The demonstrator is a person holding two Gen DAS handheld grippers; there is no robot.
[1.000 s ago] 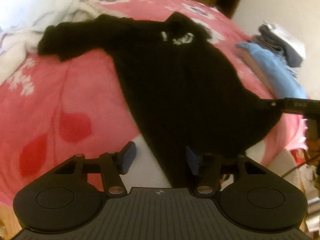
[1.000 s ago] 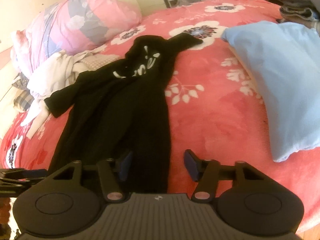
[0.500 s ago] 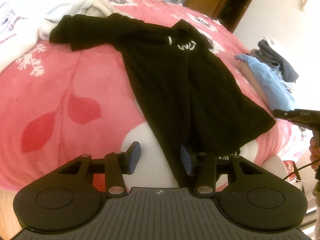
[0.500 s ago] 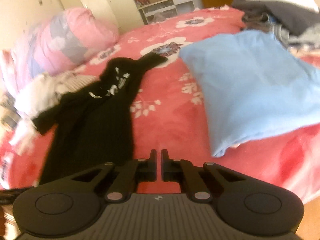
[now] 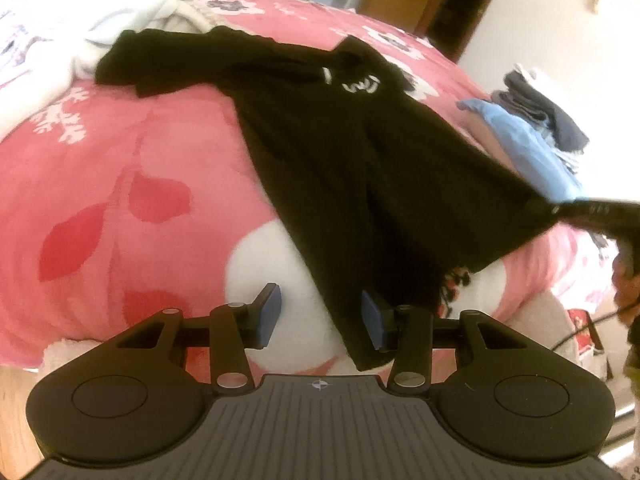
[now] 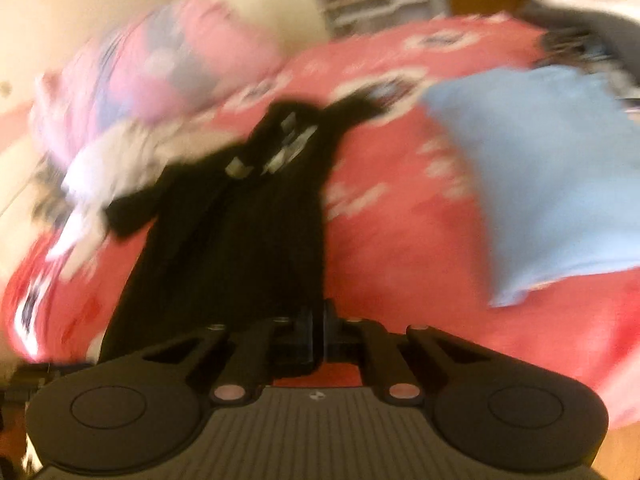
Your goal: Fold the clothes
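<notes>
Right gripper has its jaws pinched together on the hem corner of the black garment, near the bed edge; the left wrist view shows that corner drawn out taut toward it, though the right view is smeared, so we can't tell how deep the bite is. Left gripper is spread wide, holding nothing, with the other lower edge of the cloth lying between its fingers. Our read: we're squaring up the hem for a fold. To do it well we close the left on both layers at the hem, not just the top one, match the right's height, and keep even tension so the body doesn't skew. The garment lies lengthwise on the pink floral bedspread, white print near the collar at the far end, one sleeve flung out toward the white laundry pile, a crease down the middle. Blue garment sits well apart on the right.
</notes>
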